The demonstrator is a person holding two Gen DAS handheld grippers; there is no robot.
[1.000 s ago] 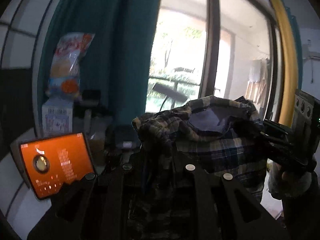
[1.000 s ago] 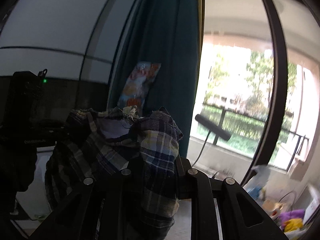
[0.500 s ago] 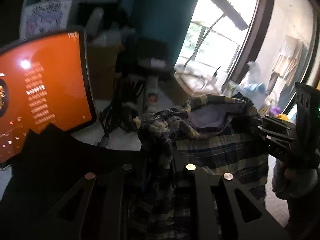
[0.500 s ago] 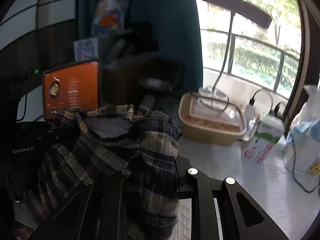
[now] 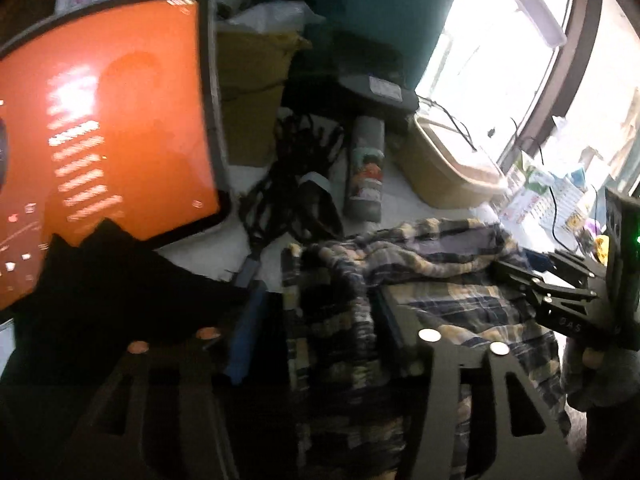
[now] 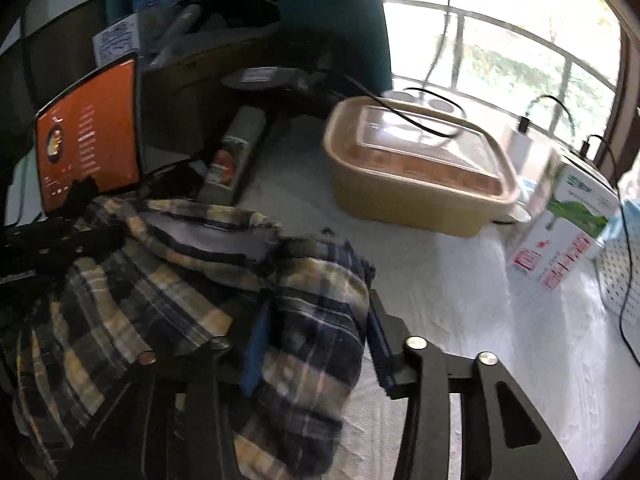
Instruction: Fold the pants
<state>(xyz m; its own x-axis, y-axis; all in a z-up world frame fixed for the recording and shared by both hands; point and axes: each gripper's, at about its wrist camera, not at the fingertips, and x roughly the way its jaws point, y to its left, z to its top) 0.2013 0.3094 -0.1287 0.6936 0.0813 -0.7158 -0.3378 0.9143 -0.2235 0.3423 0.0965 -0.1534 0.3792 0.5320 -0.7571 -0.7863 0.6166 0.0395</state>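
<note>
The plaid pants (image 5: 432,280), dark blue and tan, hang bunched between my two grippers above a white table. My left gripper (image 5: 320,312) is shut on one bunched part of the waistband; the cloth drapes over its fingers. The right gripper shows at the right edge of the left wrist view (image 5: 560,292). In the right wrist view my right gripper (image 6: 316,320) is shut on another fold of the pants (image 6: 168,280), and the left gripper (image 6: 48,240) is a dark shape at the left, holding the far end.
An orange-screened tablet (image 5: 100,140) stands at the left, with a black cloth (image 5: 120,280) before it. Cables (image 5: 292,184), a can (image 5: 366,172), a tan lidded container (image 6: 420,168), a carton (image 6: 568,224) and a white basket (image 6: 624,276) lie on the white table (image 6: 460,312).
Both grippers have tipped down and lowered with the pants, from facing the window to facing the table. The cloth now hangs close above the tabletop.
</note>
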